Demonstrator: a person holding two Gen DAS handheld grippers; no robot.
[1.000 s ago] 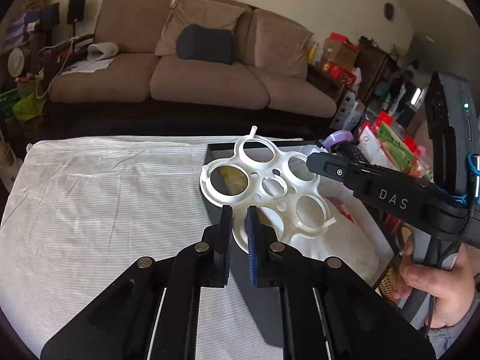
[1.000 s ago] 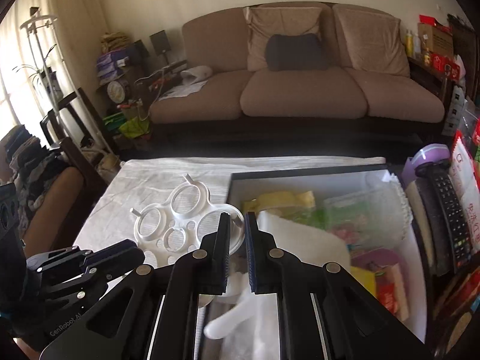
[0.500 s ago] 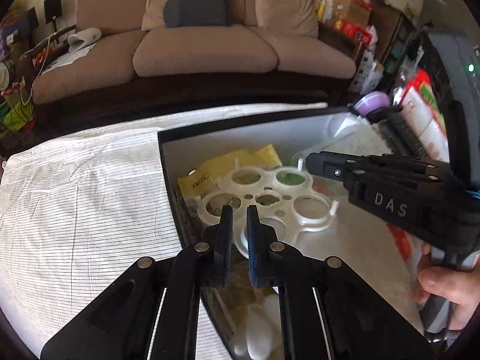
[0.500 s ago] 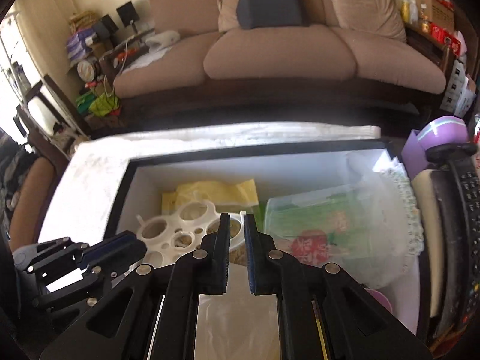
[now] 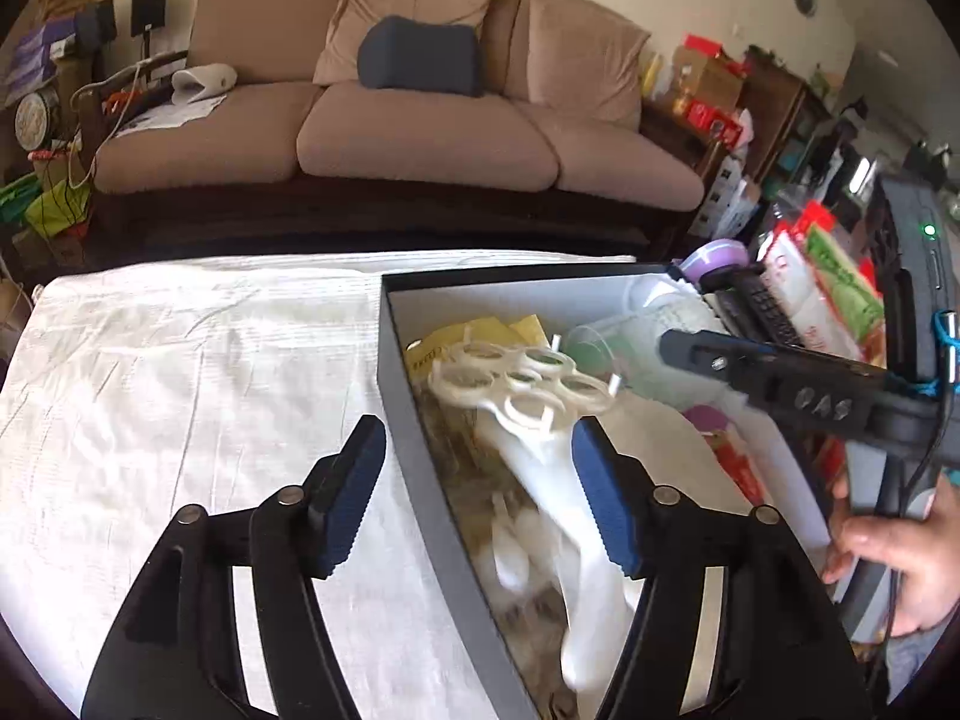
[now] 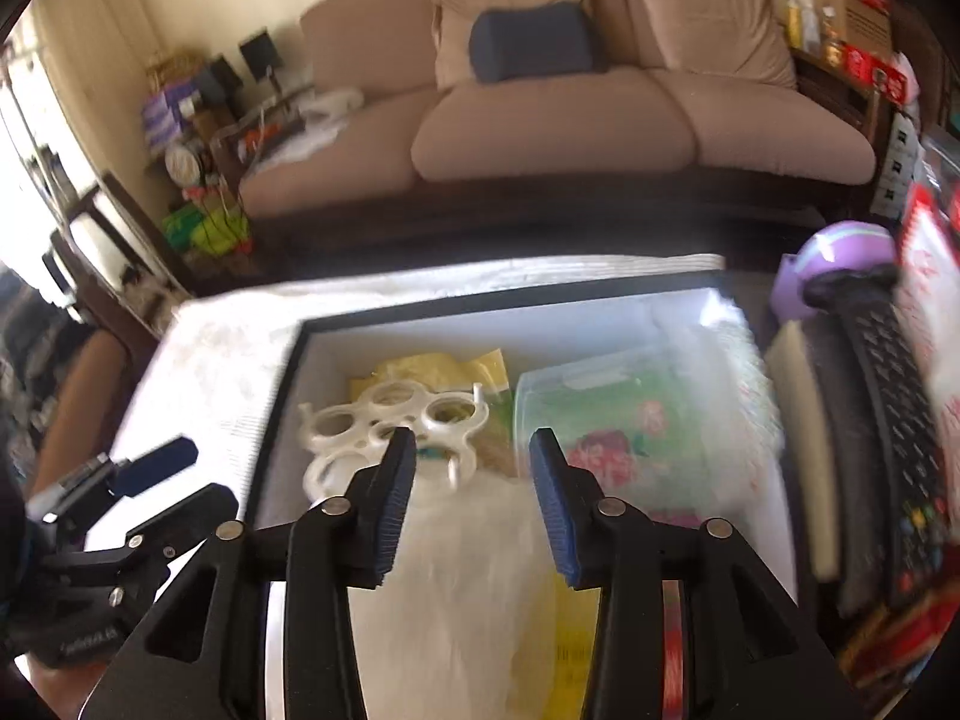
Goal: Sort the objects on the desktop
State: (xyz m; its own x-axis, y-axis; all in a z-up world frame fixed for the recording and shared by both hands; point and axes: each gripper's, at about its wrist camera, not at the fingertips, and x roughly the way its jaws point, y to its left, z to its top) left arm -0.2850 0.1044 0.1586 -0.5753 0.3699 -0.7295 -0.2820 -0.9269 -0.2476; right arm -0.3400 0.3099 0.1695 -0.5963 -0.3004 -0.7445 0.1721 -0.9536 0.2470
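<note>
The white plastic holder with round ring-shaped holes lies inside the black-walled, white-lined rectangular box, toward its near-left corner, resting tilted on a crinkled yellow plastic packet and other soft wrappers. Small white pegs stick up from its rim, and in the left wrist view a blurred white plastic shape runs down from it toward the camera. Beside it in the box sits a clear, glossy rectangular plastic tub with green and pink contents, and nearer the camera a milky translucent plastic bag.

The left gripper has just been opening; its ribbed blue pads stand wide apart, straddling the box's left wall, one finger over the white striped cloth covering the table, the other over the box interior. Nothing is pinched: the holder lies free beyond the pads.

The right gripper has also just been opening; its blue pads are spread above the bag, gripping nothing, with the holder just beyond its left fingertip.

A hand grasps the right gripper's handle. To the right of the box lie a black ridged remote control and a rounded purple object.
</note>
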